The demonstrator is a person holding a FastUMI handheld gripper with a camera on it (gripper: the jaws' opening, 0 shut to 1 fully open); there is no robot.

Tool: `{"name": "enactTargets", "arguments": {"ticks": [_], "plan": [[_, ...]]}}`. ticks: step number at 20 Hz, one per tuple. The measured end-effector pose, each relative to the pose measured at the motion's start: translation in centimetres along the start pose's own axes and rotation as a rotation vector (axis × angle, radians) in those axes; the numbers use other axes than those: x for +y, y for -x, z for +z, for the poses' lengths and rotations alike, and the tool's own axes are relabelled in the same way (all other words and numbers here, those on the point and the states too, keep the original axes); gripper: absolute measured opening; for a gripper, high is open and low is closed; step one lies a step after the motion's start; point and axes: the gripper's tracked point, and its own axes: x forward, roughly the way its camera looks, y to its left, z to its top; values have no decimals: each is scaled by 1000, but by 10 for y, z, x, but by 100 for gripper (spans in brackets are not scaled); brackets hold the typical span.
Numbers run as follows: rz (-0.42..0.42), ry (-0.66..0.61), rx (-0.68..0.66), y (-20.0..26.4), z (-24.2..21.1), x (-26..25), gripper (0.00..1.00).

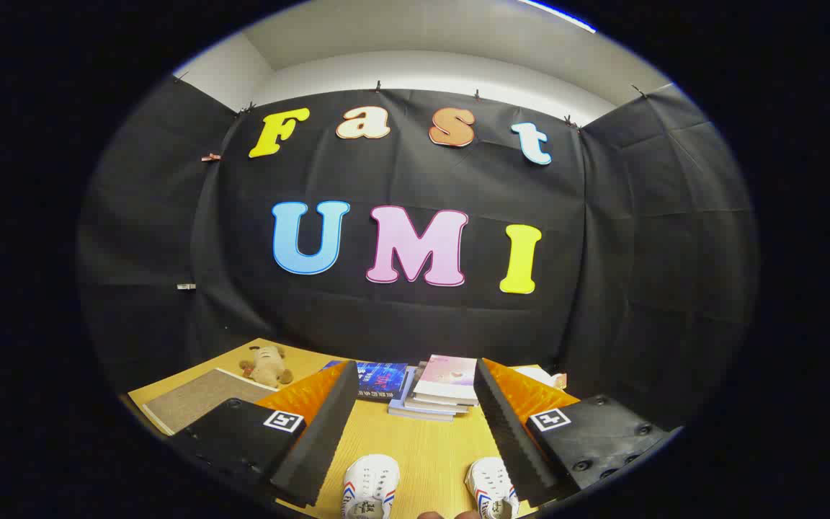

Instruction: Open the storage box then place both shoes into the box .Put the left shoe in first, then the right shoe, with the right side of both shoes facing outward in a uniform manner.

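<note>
Wide apart go the fingers of our gripper (415, 425), released and holding nothing, with bare wooden bench (422, 447) showing between the two black ribbed pads. Down between the fingers at the near edge of the bench we see the pair of small white shoes with red and blue stripes: one shoe (370, 487) sits just inside our left finger, the other shoe (493, 491) sits right against our right finger, and whether it touches we cannot tell. The two are apart from each other, toes pointing toward the far edge. Beyond the fingers, along the far edge by the black cloth wall, we have a stack of books (442, 393) with a pink cover on top, a dark blue book (380, 378) just beside it, and toward the far left corner a small plush toy (266, 365) near a grey-brown mat (199, 398).
</note>
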Motion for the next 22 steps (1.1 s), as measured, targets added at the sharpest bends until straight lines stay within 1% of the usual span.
{"name": "enactTargets", "arguments": {"ticks": [4, 8, 14, 22], "plan": [[21, -19, 3, -5, 0, 1, 98], [30, -12, 17, -11, -6, 2, 98], [75, -1, 57, -14, -21, 18, 98], [97, -6, 70, -28, -29, 28, 98]]}}
